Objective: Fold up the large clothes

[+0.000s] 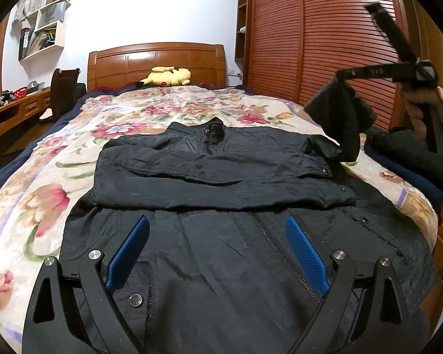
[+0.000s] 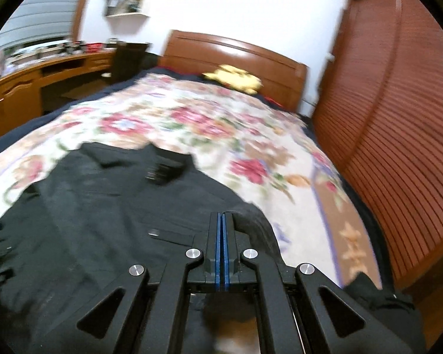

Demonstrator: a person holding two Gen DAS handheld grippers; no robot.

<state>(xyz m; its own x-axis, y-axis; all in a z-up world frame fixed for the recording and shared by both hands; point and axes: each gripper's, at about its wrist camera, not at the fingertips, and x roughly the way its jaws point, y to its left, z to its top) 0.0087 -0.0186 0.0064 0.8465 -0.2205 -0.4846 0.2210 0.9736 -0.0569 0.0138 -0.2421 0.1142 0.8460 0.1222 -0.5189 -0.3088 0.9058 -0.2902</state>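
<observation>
A black zip jacket (image 1: 221,183) lies flat on the floral bedspread (image 1: 44,183), collar toward the headboard, its left sleeve folded across the chest. My left gripper (image 1: 218,230) is open and empty, hovering over the jacket's lower front, blue pads either side of the zip. My right gripper (image 1: 344,73) is shut on the jacket's right sleeve (image 1: 336,118) and holds it lifted above the jacket's right shoulder. In the blurred right wrist view the gripper (image 2: 222,216) has its blue pads pressed together, with the sleeve cloth (image 2: 257,227) beside them over the jacket (image 2: 97,206).
A yellow plush toy (image 1: 167,76) lies by the wooden headboard (image 1: 156,59). A pile of dark clothes (image 1: 413,156) sits at the bed's right edge. A wooden slatted wardrobe (image 1: 325,44) stands to the right, a desk (image 1: 11,109) and chair (image 1: 63,88) to the left.
</observation>
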